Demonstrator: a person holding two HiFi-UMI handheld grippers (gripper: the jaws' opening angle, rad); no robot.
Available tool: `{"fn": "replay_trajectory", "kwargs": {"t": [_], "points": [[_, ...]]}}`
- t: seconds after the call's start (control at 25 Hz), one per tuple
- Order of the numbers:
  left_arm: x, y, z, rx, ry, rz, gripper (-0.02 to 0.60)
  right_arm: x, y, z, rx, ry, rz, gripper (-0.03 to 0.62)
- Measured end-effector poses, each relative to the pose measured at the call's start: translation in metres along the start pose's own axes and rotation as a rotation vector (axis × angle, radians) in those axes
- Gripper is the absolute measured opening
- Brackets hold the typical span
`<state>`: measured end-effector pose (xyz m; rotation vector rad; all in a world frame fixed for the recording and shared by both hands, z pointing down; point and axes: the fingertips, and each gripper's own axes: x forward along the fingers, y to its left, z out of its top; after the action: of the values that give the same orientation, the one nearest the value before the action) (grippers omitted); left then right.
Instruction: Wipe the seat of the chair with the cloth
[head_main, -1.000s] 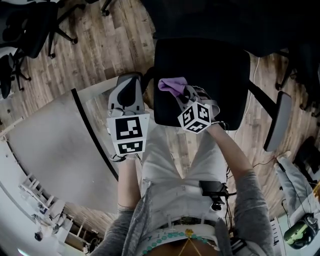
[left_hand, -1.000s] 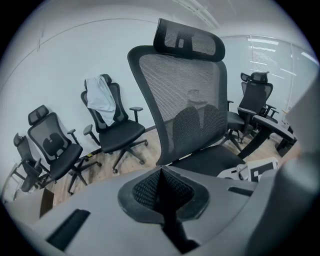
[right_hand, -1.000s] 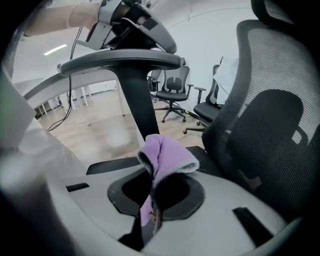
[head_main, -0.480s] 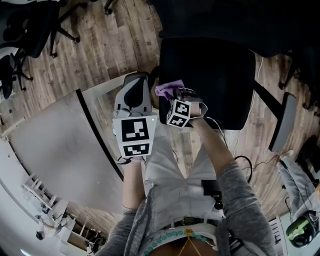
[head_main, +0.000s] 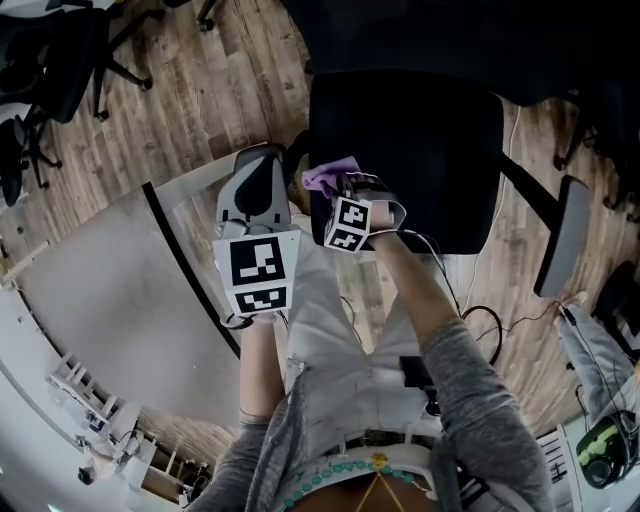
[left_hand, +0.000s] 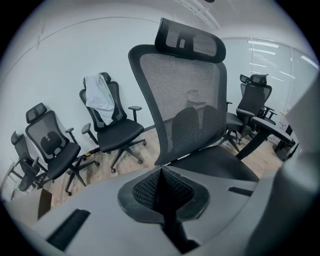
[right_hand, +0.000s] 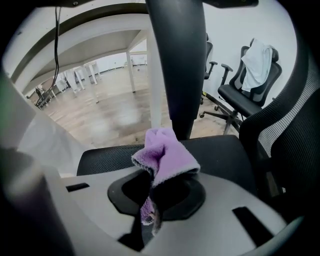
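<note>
The black chair seat (head_main: 420, 140) lies in front of me in the head view, its mesh backrest (left_hand: 185, 105) upright behind it. A purple cloth (head_main: 328, 177) rests on the seat's front left corner, and my right gripper (head_main: 341, 188) is shut on it. In the right gripper view the cloth (right_hand: 167, 152) bunches out above the closed pads, over the seat (right_hand: 220, 150). My left gripper (head_main: 257, 185) hovers just left of the seat, apart from it. Its jaws (left_hand: 162, 187) are shut with nothing between them.
A white table (head_main: 110, 290) stands at my left, close to the left gripper. A dark armrest post (right_hand: 175, 65) rises just beyond the cloth; another armrest (head_main: 553, 238) sticks out at the right. Other office chairs (left_hand: 112, 125) stand on the wooden floor, and cables (head_main: 480, 320) lie there.
My right gripper has carried the cloth leftward along the front of the seat to its left corner. The left gripper has barely moved.
</note>
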<state>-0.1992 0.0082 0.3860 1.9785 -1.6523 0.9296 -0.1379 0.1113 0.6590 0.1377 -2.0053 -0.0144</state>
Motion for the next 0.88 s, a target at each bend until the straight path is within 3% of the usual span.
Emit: {"fn": "replay_trajectory", "kwargs": {"t": [0.88], "points": [[0.001, 0.001, -0.001, 0.014, -0.004, 0.017, 0.008, -0.011, -0.012, -0.056, 0.075, 0.082, -0.011, 0.048]]}}
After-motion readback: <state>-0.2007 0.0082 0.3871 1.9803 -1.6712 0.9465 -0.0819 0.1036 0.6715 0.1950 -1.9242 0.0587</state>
